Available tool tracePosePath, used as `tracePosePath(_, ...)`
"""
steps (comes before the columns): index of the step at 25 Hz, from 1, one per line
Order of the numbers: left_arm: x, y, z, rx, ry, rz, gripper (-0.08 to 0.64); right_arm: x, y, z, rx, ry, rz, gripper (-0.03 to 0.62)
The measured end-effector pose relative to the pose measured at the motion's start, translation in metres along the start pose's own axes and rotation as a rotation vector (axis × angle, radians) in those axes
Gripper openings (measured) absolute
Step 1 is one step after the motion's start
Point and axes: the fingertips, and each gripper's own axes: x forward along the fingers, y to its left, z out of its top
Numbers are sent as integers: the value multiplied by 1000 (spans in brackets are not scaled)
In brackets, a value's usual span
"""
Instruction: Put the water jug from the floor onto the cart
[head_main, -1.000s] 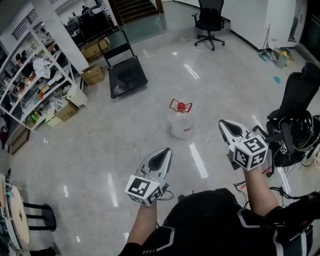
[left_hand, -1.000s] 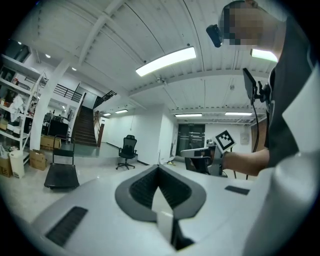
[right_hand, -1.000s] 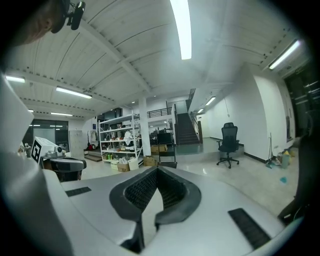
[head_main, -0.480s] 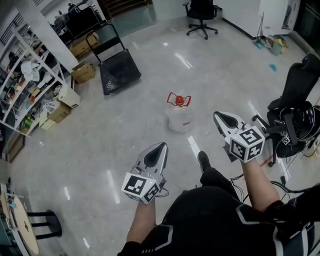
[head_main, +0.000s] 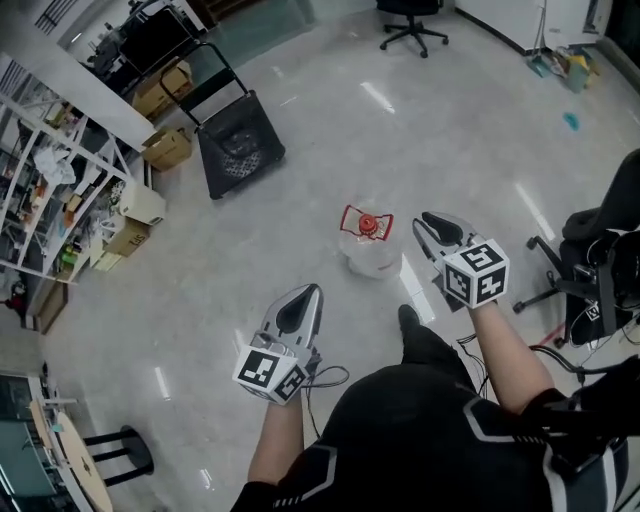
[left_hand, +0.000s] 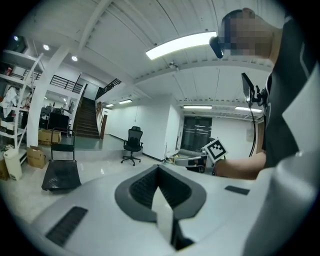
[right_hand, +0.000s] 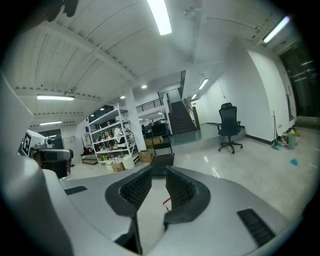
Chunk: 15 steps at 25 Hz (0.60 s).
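Observation:
The clear water jug (head_main: 368, 254) stands upright on the floor, with a red cap and red wire handle (head_main: 366, 221) on top. My right gripper (head_main: 432, 222) hovers just right of the jug's top. Its jaws are opening and hold nothing; in the right gripper view (right_hand: 159, 172) a sliver of the red handle (right_hand: 166, 202) shows through the gap. My left gripper (head_main: 305, 292) is shut and empty, nearer me and to the left of the jug; the left gripper view (left_hand: 159, 167) shows its jaws meeting. The black cart (head_main: 238, 150) with an upright handle stands farther off at upper left.
White shelves (head_main: 55, 190) full of goods and cardboard boxes (head_main: 168, 148) line the left side. A black office chair (head_main: 600, 270) with cables is at the right, another chair (head_main: 412, 18) at the top. The person's shoe (head_main: 408, 318) is just below the jug.
The person has stepped toward the jug. Both grippers moved forward; the right one now sits beside the jug's handle with its jaws parted.

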Motion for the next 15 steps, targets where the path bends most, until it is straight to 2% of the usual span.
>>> tracePosePath(5,71,45,3,-24,22,45,-9,70,-53,5,-7,64,47,104)
tracePosePath(8,99,83,-10,-25,64,79,-9,116,-64,-6,44,124,69,129)
tracePosePath(12,126,130,-44,-69,139,104,-9,173,-71,-51,114,246,77,141)
tracePosePath(15,152,156,-89,-95,212,68,-9,211,-93,-102,163,326,16,141)
